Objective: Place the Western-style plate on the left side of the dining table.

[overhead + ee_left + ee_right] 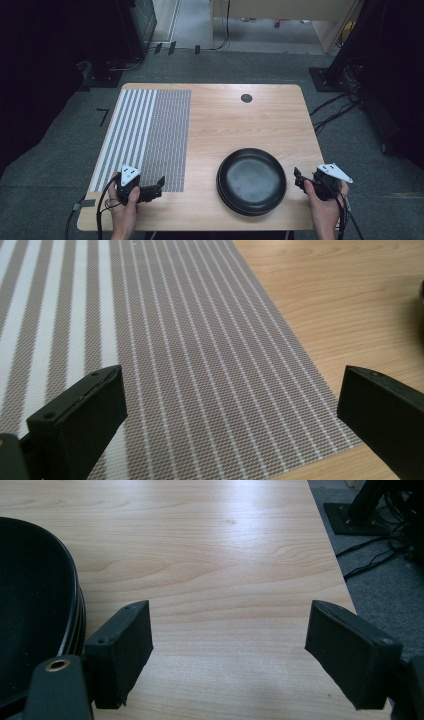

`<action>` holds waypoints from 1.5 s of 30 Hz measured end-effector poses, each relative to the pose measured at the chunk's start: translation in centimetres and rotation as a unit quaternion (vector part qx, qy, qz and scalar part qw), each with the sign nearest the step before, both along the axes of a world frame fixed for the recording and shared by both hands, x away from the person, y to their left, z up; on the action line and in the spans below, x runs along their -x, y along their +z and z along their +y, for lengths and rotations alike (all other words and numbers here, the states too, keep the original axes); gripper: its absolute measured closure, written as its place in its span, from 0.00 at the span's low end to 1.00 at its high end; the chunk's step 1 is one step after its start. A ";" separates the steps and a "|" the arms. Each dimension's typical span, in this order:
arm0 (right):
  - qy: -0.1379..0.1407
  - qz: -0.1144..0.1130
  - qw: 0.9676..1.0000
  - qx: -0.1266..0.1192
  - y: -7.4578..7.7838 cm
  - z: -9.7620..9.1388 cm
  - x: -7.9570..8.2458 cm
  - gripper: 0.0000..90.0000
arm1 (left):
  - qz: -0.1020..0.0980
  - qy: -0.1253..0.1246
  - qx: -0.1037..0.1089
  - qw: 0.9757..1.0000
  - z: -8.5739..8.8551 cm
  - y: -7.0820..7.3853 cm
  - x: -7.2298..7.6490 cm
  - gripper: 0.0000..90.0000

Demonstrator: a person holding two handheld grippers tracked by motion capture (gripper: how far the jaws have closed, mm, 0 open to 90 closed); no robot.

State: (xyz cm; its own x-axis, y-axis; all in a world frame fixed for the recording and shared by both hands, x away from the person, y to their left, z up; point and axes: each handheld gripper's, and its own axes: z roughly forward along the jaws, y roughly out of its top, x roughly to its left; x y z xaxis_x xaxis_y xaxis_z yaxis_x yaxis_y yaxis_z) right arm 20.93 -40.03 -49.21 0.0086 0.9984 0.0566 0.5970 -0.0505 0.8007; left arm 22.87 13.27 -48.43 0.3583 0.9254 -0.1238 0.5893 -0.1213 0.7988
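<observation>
A stack of black plates (251, 181) sits near the front right of the wooden table (235, 120); its rim shows as black plates (35, 605) in the right gripper view. A striped woven placemat (148, 134) lies flat along the table's left side, seen close as the placemat (165, 355). My left gripper (160, 186) hovers over the mat's near right corner, open and empty. My right gripper (299, 179) is just right of the plates, open with nothing between its jaws. The left gripper (230, 410) and right gripper (227, 650) both show wide gaps.
A round dark grommet (246, 98) sits near the table's far edge. The table's right edge (345, 580) is close to my right gripper. Cables (335, 107) and stand bases lie on the grey carpet around the table.
</observation>
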 end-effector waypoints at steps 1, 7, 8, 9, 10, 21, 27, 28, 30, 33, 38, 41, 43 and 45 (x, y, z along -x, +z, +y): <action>0.000 -0.001 1.000 -0.006 0.2 0.0 0.0 0.20 | 0.000 -0.005 -0.001 1.000 -0.5 0.0 -0.1 0.00; 0.004 -0.006 1.000 -0.016 0.8 0.3 0.0 0.21 | 0.000 -0.019 -0.001 1.000 -1.8 0.0 -0.3 0.00; 0.004 -0.006 1.000 -0.016 0.8 0.3 0.0 0.21 | 0.000 -0.019 -0.001 1.000 -1.8 0.0 -0.3 0.00; 0.005 -0.008 1.000 -0.019 0.9 0.4 0.0 0.21 | 0.000 -0.018 0.001 1.000 -1.9 0.1 -0.4 0.00; 0.006 -0.009 1.000 -0.019 0.9 0.4 0.0 0.21 | -0.001 -0.019 0.004 1.000 -2.2 0.2 -0.5 0.00; 0.010 -0.011 0.999 -0.028 1.1 0.9 -0.1 0.22 | 0.000 -0.031 0.008 0.999 -4.1 0.3 -1.1 0.00; 0.026 -0.012 0.999 -0.027 1.1 2.3 -0.6 0.23 | -0.002 -0.046 0.008 0.999 -5.7 0.3 -1.4 0.00; 0.026 -0.012 0.999 -0.027 1.1 2.3 -0.6 0.23 | -0.002 -0.046 0.008 0.999 -5.7 0.3 -1.4 0.00; 0.031 -0.011 0.999 -0.024 1.0 2.8 -0.7 0.23 | -0.002 -0.049 0.008 0.999 -6.1 0.3 -1.5 0.00; 0.034 -0.009 0.999 -0.030 0.9 3.0 -0.9 0.23 | -0.001 -0.052 0.011 0.999 -6.5 0.3 -1.6 0.00; 0.041 -0.013 0.998 -0.040 0.8 3.2 -0.9 0.27 | 0.000 -0.056 0.013 0.998 -7.3 0.3 -1.6 0.00; 0.042 -0.014 0.998 -0.048 0.7 3.1 -0.8 0.30 | 0.002 -0.060 0.016 0.998 -7.7 0.3 -1.7 0.00; 0.044 -0.015 0.998 -0.050 0.7 3.1 -0.8 0.30 | 0.002 -0.061 0.016 0.998 -7.9 0.3 -1.7 0.00; 0.046 -0.017 0.997 -0.058 0.8 2.9 -0.6 0.32 | 0.001 -0.066 0.019 0.998 -8.4 0.4 -1.7 0.00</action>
